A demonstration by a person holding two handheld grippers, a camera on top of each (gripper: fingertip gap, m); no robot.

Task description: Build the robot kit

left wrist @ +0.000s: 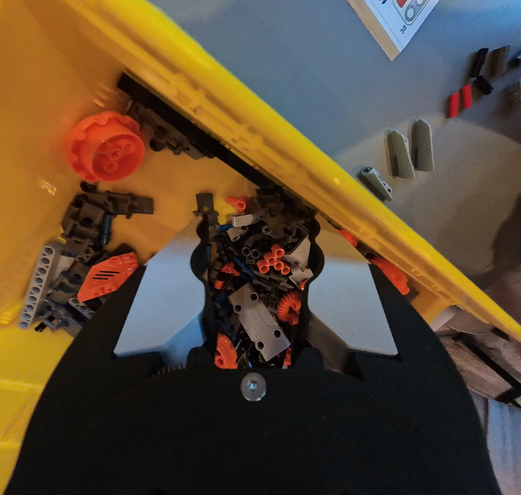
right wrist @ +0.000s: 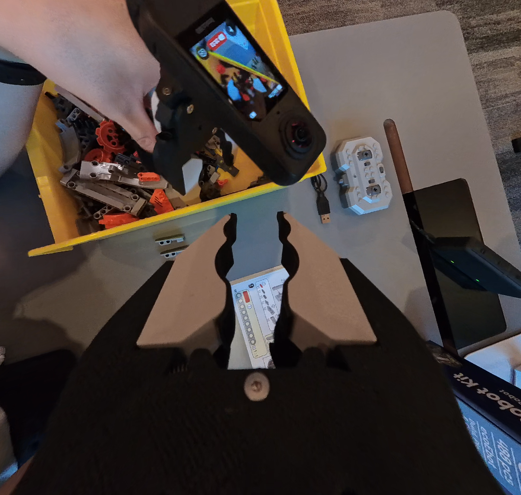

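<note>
My left gripper (left wrist: 258,227) is open and reaches down into a yellow bin (left wrist: 253,143), just above a pile of loose building parts. Between its jaws lie a grey plate with holes (left wrist: 258,320), an orange gear (left wrist: 290,306) and a cluster of orange connectors (left wrist: 272,261); it holds nothing. An orange wheel (left wrist: 105,146) lies further left in the bin. My right gripper (right wrist: 256,215) is open and empty, hovering over the grey table above an instruction booklet (right wrist: 253,320), near the bin's front rim (right wrist: 169,219). A hand (right wrist: 84,58) holds the left gripper's handle.
On the table outside the bin lie small grey pieces (right wrist: 170,244), two red pieces (left wrist: 459,101), a grey hub block (right wrist: 362,174), a USB cable (right wrist: 322,199) and a brown rod (right wrist: 396,154). A dark device (right wrist: 456,256) and a printed box (right wrist: 493,425) stand at the right. There is about 15 centimetres between the tips of the two grippers. Both grippers' tips are roughly 20 centimetres from the grey hub block (right wrist: 362,174).
</note>
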